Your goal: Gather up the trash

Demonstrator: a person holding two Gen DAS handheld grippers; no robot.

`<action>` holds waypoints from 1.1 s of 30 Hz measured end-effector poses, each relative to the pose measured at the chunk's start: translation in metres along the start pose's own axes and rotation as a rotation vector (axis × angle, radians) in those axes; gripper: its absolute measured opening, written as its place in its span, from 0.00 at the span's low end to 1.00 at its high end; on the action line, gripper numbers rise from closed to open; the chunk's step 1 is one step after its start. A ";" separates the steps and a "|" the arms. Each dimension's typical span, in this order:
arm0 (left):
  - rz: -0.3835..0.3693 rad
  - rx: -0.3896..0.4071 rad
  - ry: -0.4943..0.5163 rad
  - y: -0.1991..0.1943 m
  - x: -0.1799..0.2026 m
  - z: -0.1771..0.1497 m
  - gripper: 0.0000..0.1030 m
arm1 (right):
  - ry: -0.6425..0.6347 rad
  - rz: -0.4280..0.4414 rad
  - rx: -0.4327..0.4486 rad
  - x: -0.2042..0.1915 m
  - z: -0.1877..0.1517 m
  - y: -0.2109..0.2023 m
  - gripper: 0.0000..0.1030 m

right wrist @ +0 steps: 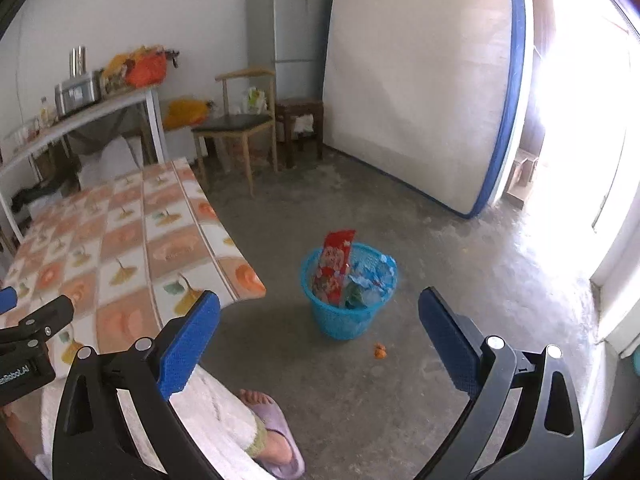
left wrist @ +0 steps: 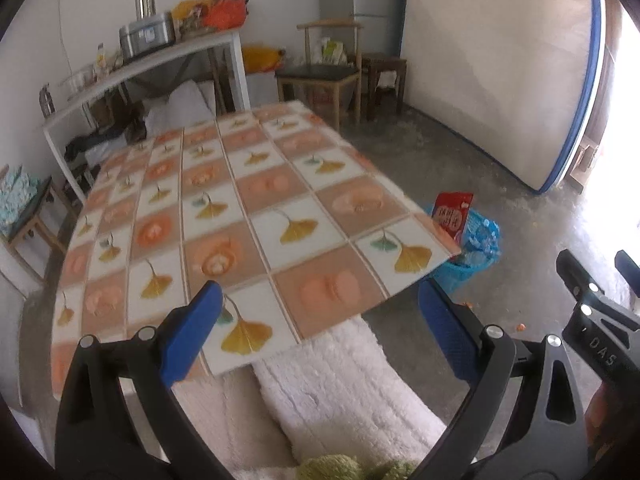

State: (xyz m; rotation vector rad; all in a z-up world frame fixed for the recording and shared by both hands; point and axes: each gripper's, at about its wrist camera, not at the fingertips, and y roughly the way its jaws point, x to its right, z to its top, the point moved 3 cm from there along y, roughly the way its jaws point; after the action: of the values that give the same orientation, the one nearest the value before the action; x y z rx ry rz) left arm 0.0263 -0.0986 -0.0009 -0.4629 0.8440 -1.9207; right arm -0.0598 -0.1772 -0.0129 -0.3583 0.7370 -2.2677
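A blue mesh waste basket (right wrist: 345, 312) stands on the concrete floor beside the table's corner; a red snack bag (right wrist: 334, 264) sticks up out of it among blue and green wrappers. In the left wrist view the basket (left wrist: 472, 252) peeks out behind the table corner with the red bag (left wrist: 452, 216). A small orange scrap (right wrist: 379, 351) lies on the floor near the basket. My right gripper (right wrist: 319, 340) is open and holds nothing, above the floor short of the basket. My left gripper (left wrist: 320, 328) is open and holds nothing over the table's near edge.
The table (left wrist: 256, 216) wears a cloth of orange and ginkgo-leaf squares. A person's white-trousered legs and slippered foot (right wrist: 276, 432) are below me. A wooden chair (right wrist: 236, 128), stool, fridge (right wrist: 292, 28), leaning mattress (right wrist: 416, 92) and cluttered white side table (left wrist: 152, 64) line the back.
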 end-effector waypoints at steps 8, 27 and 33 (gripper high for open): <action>0.010 -0.040 -0.035 0.017 -0.004 -0.004 0.92 | -0.003 -0.028 -0.034 -0.006 -0.002 0.010 0.94; 0.063 -0.027 -0.022 0.024 0.000 0.004 0.92 | 0.003 -0.051 -0.081 -0.013 -0.005 0.027 0.94; 0.075 -0.037 -0.028 0.027 0.000 0.003 0.92 | 0.007 -0.061 -0.087 -0.012 -0.005 0.028 0.94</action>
State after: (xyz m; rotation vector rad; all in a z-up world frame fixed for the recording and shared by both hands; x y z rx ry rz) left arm 0.0452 -0.1083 -0.0184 -0.4727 0.8679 -1.8288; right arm -0.0386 -0.1831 -0.0344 -0.4194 0.8413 -2.2996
